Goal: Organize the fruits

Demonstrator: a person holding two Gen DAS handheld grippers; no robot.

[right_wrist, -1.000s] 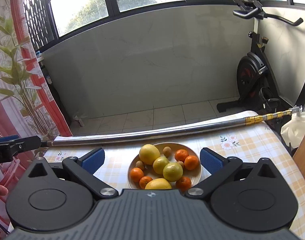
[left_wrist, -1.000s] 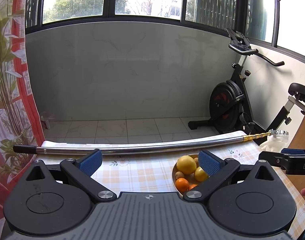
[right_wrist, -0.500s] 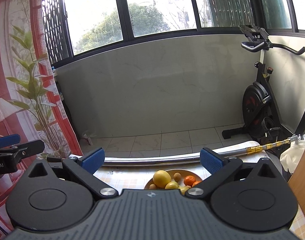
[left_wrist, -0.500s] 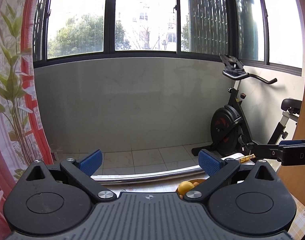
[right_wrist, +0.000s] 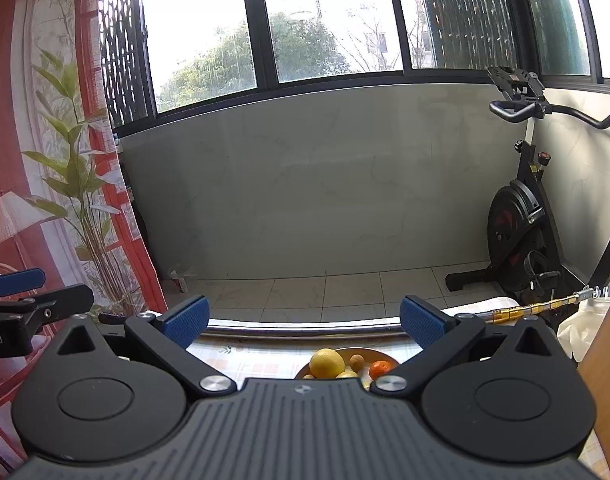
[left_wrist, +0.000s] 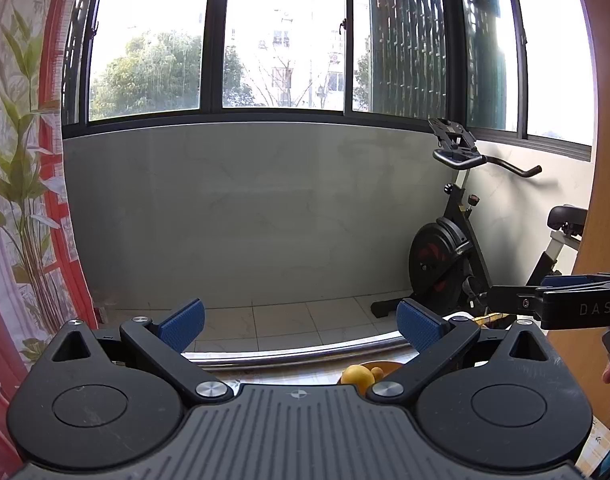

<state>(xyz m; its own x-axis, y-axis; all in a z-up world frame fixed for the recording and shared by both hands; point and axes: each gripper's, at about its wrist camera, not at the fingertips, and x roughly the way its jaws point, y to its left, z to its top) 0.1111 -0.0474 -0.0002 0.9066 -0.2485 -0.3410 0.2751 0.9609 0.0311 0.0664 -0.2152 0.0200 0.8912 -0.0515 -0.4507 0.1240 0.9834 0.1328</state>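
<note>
A tan plate of fruit sits on the checked tablecloth, mostly hidden below my right gripper's body. On it show a large yellow citrus, a small brown fruit and an orange mandarin. In the left wrist view only the yellow citrus and a bit of the plate show. My left gripper is open and empty, raised and pointing over the table. My right gripper is open and empty, also raised. Each gripper shows at the edge of the other's view.
A long metal pole with a gold end lies across the table's far edge. An exercise bike stands at the right on the tiled balcony floor. A wooden panel is at the far right, a red printed curtain at the left.
Both grippers have tilted upward and risen, so the plate of fruit has sunk almost out of view. Both stay open and empty.
</note>
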